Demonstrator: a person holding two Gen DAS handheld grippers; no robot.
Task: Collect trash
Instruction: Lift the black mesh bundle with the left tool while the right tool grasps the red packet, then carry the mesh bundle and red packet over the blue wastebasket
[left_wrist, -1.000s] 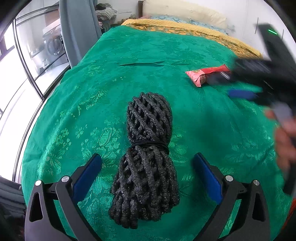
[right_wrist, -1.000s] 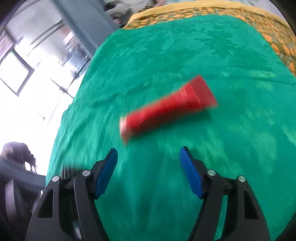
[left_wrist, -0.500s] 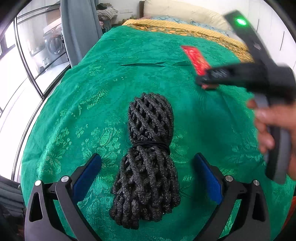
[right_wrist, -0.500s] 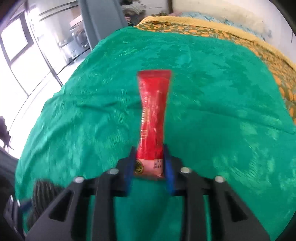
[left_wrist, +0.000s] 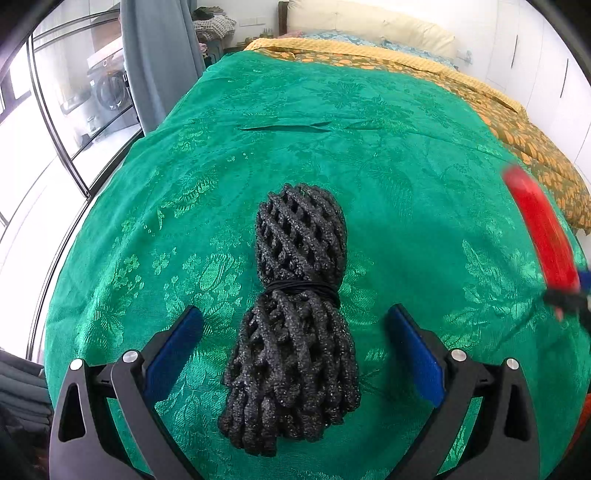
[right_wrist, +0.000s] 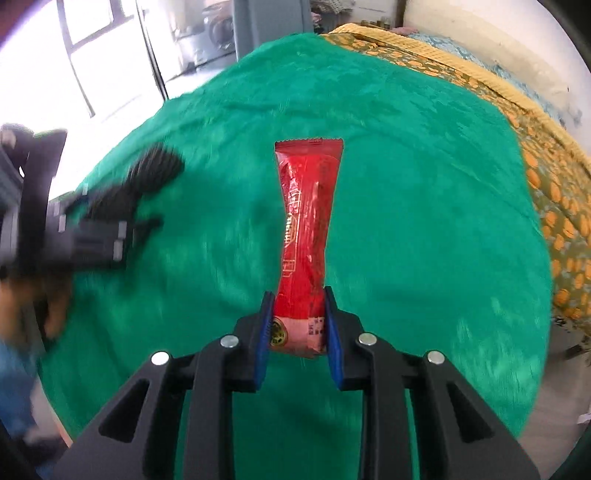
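A black foam net bundle (left_wrist: 295, 306), tied round the middle with a black band, lies on the green bedspread (left_wrist: 369, 166). My left gripper (left_wrist: 295, 350) stands open around its near half, the blue pads apart from it on both sides. My right gripper (right_wrist: 297, 325) is shut on the lower end of a red snack wrapper (right_wrist: 308, 221), which sticks up above the bedspread (right_wrist: 424, 221). In the left wrist view the wrapper (left_wrist: 539, 229) is a red blur at the right edge. The net bundle (right_wrist: 155, 170) and the left gripper (right_wrist: 92, 240) show blurred at the left of the right wrist view.
The bed's yellow patterned blanket (left_wrist: 517, 122) and pillows (left_wrist: 369, 26) lie at the far end. A grey curtain (left_wrist: 159, 55) and glass doors (left_wrist: 55, 110) stand left of the bed. A dark crease (left_wrist: 284, 128) runs across the bedspread beyond the bundle.
My right gripper shut on the red wrapper, lifted it off the bedspread and carried it toward the right and nearer. The left gripper stayed still, open around the net bundle.
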